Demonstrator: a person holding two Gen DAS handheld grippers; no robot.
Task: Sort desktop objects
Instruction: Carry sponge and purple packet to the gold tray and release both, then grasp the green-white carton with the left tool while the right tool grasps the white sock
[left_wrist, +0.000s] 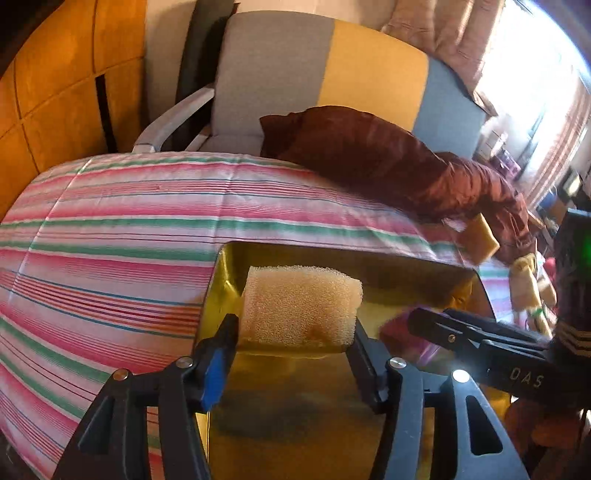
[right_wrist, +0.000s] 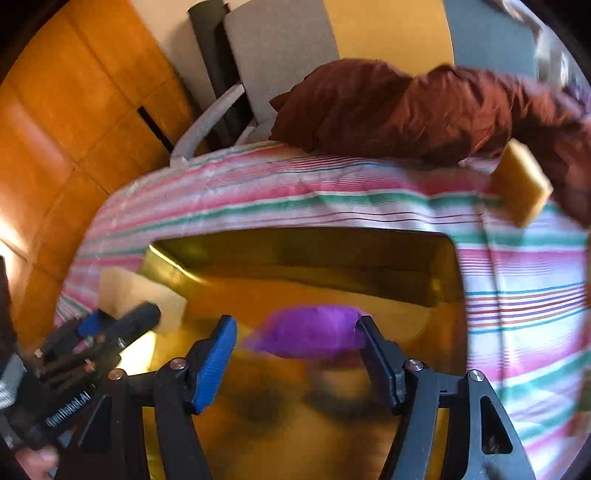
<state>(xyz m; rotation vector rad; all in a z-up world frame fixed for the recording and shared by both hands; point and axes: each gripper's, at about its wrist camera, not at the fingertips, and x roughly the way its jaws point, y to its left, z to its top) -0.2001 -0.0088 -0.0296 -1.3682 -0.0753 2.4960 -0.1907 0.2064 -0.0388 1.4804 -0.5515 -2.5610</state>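
I have both grippers over the gold tray (left_wrist: 406, 266) on the striped cloth (left_wrist: 110, 229), because the tray is where I am gathering the loose pieces. My left gripper (left_wrist: 295, 332) has the pale sponge block (left_wrist: 301, 302) between its pads, which seem to touch both its sides; I read that as a hold, though the contact may already be slackening. My right gripper (right_wrist: 299, 339) has a purple object (right_wrist: 314, 330) spanning its jaws, hanging just above the tray floor; motion blur smears it, so I cannot tell whether the left pad presses it or what exactly it is. The right view shows what the left cannot: the tray's whole far wall and bare floor, and my left gripper beside its left rim. Another sponge (right_wrist: 521, 184) waits on the cloth against the maroon pillow (right_wrist: 406, 107), well apart from the tray.
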